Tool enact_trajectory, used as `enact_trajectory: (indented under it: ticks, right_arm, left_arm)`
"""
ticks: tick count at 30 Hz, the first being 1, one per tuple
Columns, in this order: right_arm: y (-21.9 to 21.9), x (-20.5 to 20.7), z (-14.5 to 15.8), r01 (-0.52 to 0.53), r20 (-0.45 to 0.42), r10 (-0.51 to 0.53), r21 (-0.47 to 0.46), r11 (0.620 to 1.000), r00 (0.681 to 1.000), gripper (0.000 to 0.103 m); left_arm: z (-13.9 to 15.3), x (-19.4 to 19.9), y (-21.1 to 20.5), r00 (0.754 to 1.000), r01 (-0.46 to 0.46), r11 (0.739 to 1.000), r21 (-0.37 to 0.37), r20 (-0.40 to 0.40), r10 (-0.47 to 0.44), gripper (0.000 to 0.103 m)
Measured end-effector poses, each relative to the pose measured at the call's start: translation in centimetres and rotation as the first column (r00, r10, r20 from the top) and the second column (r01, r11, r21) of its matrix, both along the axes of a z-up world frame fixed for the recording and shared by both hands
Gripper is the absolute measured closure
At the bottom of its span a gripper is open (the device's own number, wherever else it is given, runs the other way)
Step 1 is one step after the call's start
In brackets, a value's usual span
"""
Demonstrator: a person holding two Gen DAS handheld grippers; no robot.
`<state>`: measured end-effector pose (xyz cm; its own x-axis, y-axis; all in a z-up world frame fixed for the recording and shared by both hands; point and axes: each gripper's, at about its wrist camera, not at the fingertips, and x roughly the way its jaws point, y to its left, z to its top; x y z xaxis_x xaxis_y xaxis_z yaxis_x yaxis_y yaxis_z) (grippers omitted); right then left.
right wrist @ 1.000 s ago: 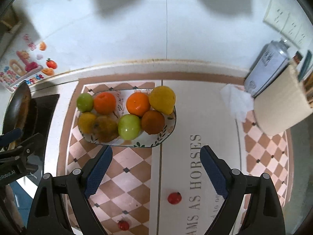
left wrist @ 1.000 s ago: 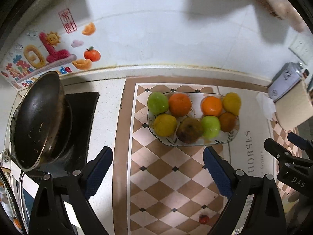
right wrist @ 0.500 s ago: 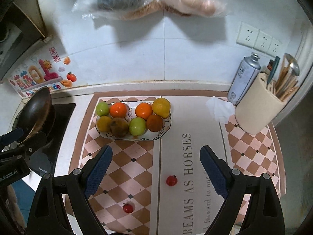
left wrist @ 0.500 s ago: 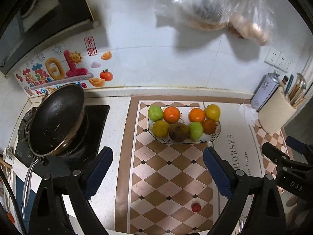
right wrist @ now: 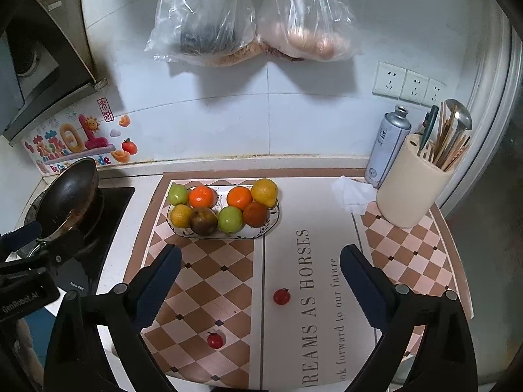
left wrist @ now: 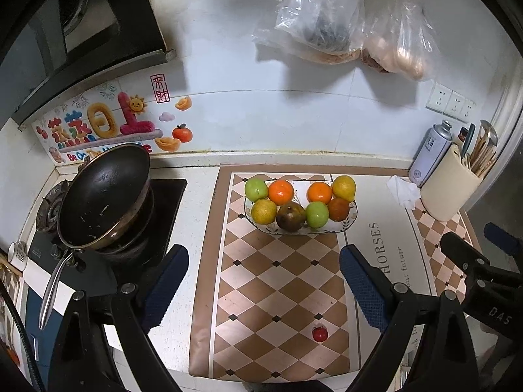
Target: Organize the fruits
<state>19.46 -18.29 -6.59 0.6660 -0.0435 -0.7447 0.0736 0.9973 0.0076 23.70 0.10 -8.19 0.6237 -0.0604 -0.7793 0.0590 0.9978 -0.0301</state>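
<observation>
Both tools held high over the worktop point(right wrist: 327, 170). My left hand-held gripper point(left wrist: 263, 284) has its jaws spread wide, nothing between them; right hand-held gripper point(right wrist: 260, 281) likewise. Oval plate point(right wrist: 261, 230) near the worktop's back edge carries eight fruits in two rows. Two cherry tomatoes lie loose on the checkered mat point(right wrist: 202, 281) toward the front edge: one point(right wrist: 281, 296) on the lettered panel, another point(right wrist: 215, 340) nearer the front.
</observation>
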Motion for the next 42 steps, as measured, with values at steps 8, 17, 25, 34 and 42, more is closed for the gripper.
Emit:
enact_trajectory:
  ticks: [8,17,25,34,42]
  right_arm:
    - [-0.5,0.5,-0.6,-0.005,-0.015,0.006,0.022,1.000,1.000,0.003]
    - [-5.5,4.3,-7.8,0.041,-0.191,-0.011,0.152,0.988,0.982,0.003]
    - [-10.2,5.9,-17.7,0.131,-0.383,-0.055,0.175,0.976,0.922,0.015]
    - [-10.2,8.3,-23.4,0.106,-0.467,-0.001,0.200,0.974,0.885,0.028]
    - [-7.7,10.9,-26.9,0.084,-0.513,0.058,0.249,0.965,0.856,0.043]
  left_arm:
    - [-1.3,0.7,-0.9,0.999,0.004,1.000,0.003,-0.039,-0.003,0.008]
    - [-11.6,3.5,-4.9,0.943,0.139,0.989,0.040,-0.312,-0.120,0.000]
    - [-23.3,2.9,-8.9,0.751,0.201,0.974,-0.105,-0.622,-0.222,0.004]
    - [-27.3,2.5,-10.4,0.683,0.183,0.971,-0.151,-0.692,-0.236,0.056]
    - [-26.3,2.5,-10.3,0.702,0.192,0.968,-0.160,-0.667,-0.249,0.080]
